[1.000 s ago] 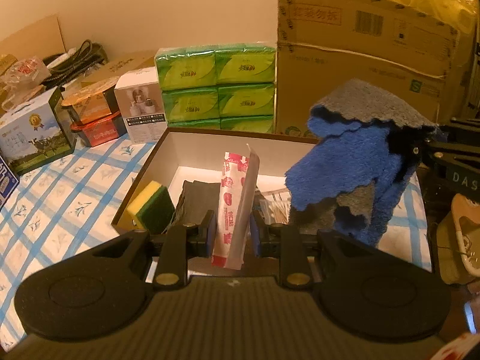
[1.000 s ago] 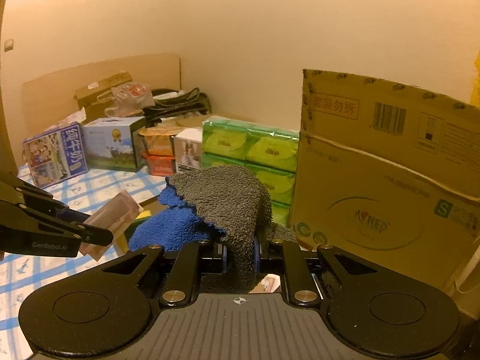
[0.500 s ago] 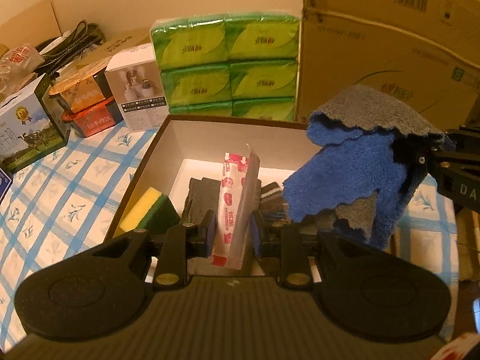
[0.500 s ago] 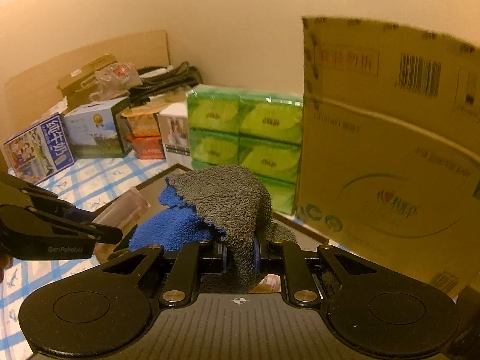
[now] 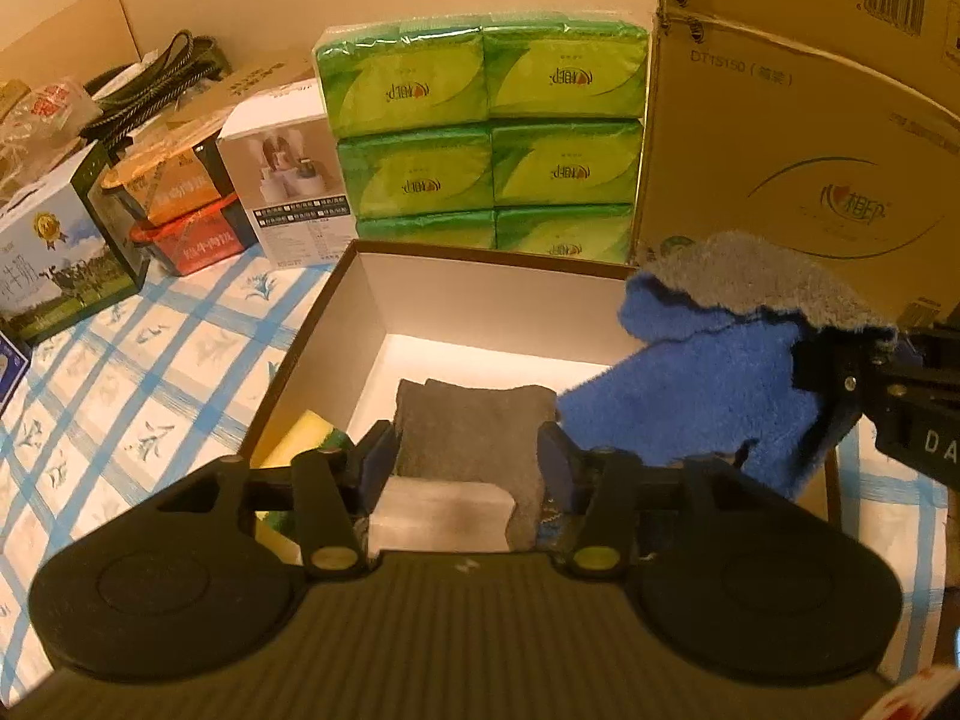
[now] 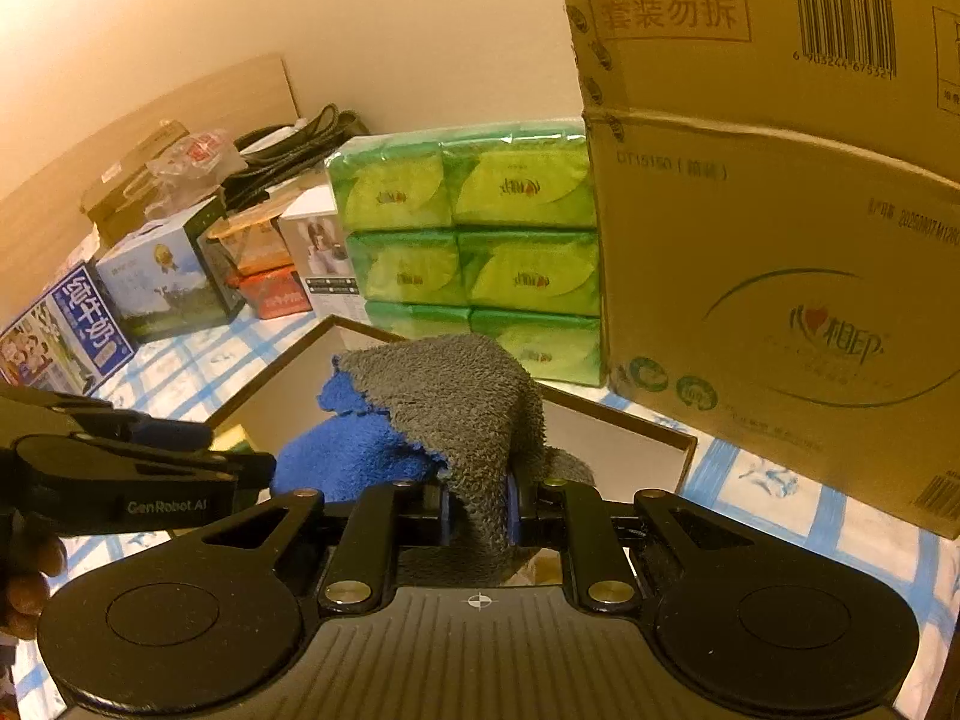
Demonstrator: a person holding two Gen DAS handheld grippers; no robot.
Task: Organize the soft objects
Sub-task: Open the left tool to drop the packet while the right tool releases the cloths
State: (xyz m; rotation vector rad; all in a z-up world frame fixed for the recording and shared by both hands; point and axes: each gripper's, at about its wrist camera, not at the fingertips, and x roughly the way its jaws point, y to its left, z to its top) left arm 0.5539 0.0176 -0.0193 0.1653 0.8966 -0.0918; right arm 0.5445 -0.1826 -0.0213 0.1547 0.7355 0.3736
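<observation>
Cloth (image 6: 456, 402), blue on one face and grey on the other, hangs from the right claw (image 6: 477, 507), whose two fingers are nearly together and pinch a grey fold of it. In the left wrist view this cloth is at 3 o'clock, above the right part of the open box (image 5: 354, 324), and the right claw comes in from the right edge.

Left claw (image 5: 465, 459) points down into the box and its jaws are opening. Between them lies a pale, blurred packet (image 5: 441, 513), low in the gap; the pads do not seem to press on it. Just behind it a dark grey folded cloth (image 5: 474, 420) lies on the white bottom of the box. At 9 o'clock from this cloth, against the left wall of the box, a yellow and green sponge (image 5: 303, 441) sits partly hidden by the left finger.

Box stands on a worktop (image 5: 156, 396) covered with a white and blue checked sheet. At 12 o'clock, just behind the box, is a stack of green tissue packs (image 5: 486, 138), and beside it at 1 o'clock a big brown carton (image 5: 798, 138). At 10 o'clock small printed boxes (image 5: 180, 210) stand in a row near the wall.
</observation>
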